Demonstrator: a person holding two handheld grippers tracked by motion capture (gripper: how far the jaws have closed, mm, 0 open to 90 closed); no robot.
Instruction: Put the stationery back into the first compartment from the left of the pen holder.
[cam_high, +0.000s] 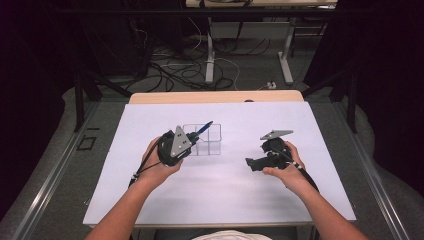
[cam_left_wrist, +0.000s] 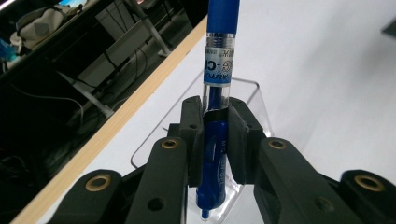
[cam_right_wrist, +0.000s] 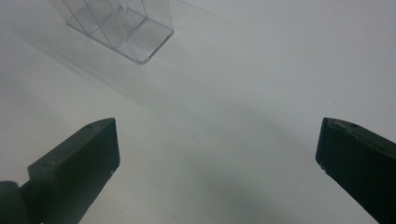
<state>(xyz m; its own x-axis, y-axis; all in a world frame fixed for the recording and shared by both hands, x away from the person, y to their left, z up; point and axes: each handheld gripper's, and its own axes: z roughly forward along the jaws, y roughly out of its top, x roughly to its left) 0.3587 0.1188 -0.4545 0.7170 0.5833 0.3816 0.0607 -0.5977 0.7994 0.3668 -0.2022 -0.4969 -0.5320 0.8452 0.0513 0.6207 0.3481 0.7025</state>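
My left gripper (cam_high: 191, 137) is shut on a blue pen (cam_high: 204, 128), which sticks out toward the upper right over a clear compartment box (cam_high: 210, 141) in the middle of the white table. In the left gripper view the pads clamp the blue pen (cam_left_wrist: 219, 70) at its grip, with its tip end toward the camera and the clear box (cam_left_wrist: 254, 95) just behind. My right gripper (cam_high: 253, 163) hovers low over the table to the right of the box, pointing left. Its jaws stand wide open, with nothing between them in the right gripper (cam_right_wrist: 218, 137) view, and the clear box (cam_right_wrist: 126, 32) lies ahead.
The white table top (cam_high: 225, 195) ends at a wooden strip (cam_high: 215, 96) at the far edge. Beyond it are a dark floor with cables (cam_high: 175, 70) and white desk legs (cam_high: 210, 60). Metal rails run along both sides of the table.
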